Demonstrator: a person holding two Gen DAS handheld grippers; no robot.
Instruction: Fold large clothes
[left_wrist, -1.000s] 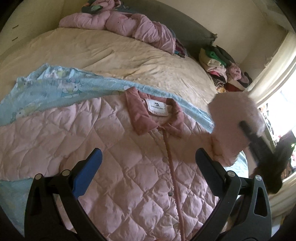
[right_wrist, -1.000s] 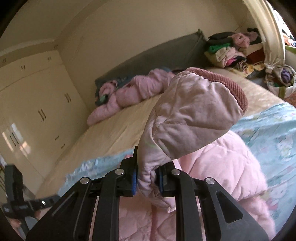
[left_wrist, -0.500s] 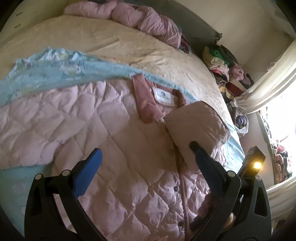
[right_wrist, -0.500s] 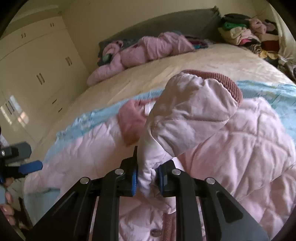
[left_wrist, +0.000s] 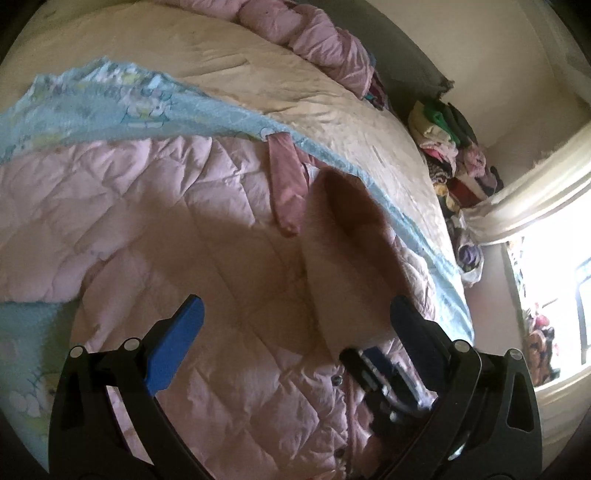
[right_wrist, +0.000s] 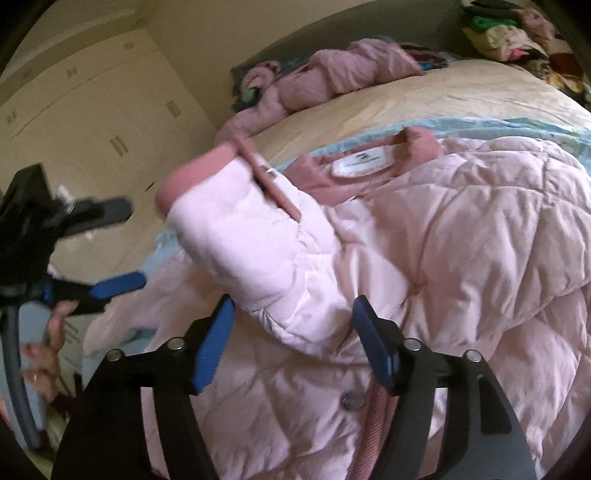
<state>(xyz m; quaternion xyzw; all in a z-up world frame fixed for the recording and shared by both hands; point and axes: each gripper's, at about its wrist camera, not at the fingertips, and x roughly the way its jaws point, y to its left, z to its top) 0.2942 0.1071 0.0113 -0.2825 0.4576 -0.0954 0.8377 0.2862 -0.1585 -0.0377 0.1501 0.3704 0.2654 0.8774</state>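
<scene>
Pink quilted jacket (left_wrist: 207, 236) lies spread front-up on a light blue printed blanket (left_wrist: 110, 107), which sits on a cream bedspread (left_wrist: 280, 74). Darker pink collar (right_wrist: 421, 147) with a white label (right_wrist: 364, 162) points toward the head of the bed.

One sleeve (right_wrist: 258, 251) is folded in across the jacket's chest, its darker ribbed cuff (right_wrist: 192, 173) at the far end, next to the collar. In the left wrist view the same sleeve (left_wrist: 351, 258) shows as a shadowed bulge over the button line.

Right gripper (right_wrist: 291, 339): jaws opening, blue pads apart. The near end of the sleeve sits between them, but the pads aren't pressing it; a visible gap shows on each side. Sleeve rests on the jacket body.

Left gripper (left_wrist: 295, 321): jaws spread wide, nothing between them, hovering above the jacket's front, tilted down. It also appears at the left edge of the right wrist view (right_wrist: 107, 251), with the person's hand (right_wrist: 48, 343) on its grip.

Snap buttons (right_wrist: 351, 400) run down the placket just beyond the right gripper.

Background: a crumpled pink garment (right_wrist: 325, 77) at the head of the bed against a dark headboard (right_wrist: 295, 48), a stack of folded clothes (left_wrist: 443, 129) in the corner, cream wardrobe doors (right_wrist: 92, 122), bright window (left_wrist: 554, 277) with a pale curtain (left_wrist: 535, 195).
</scene>
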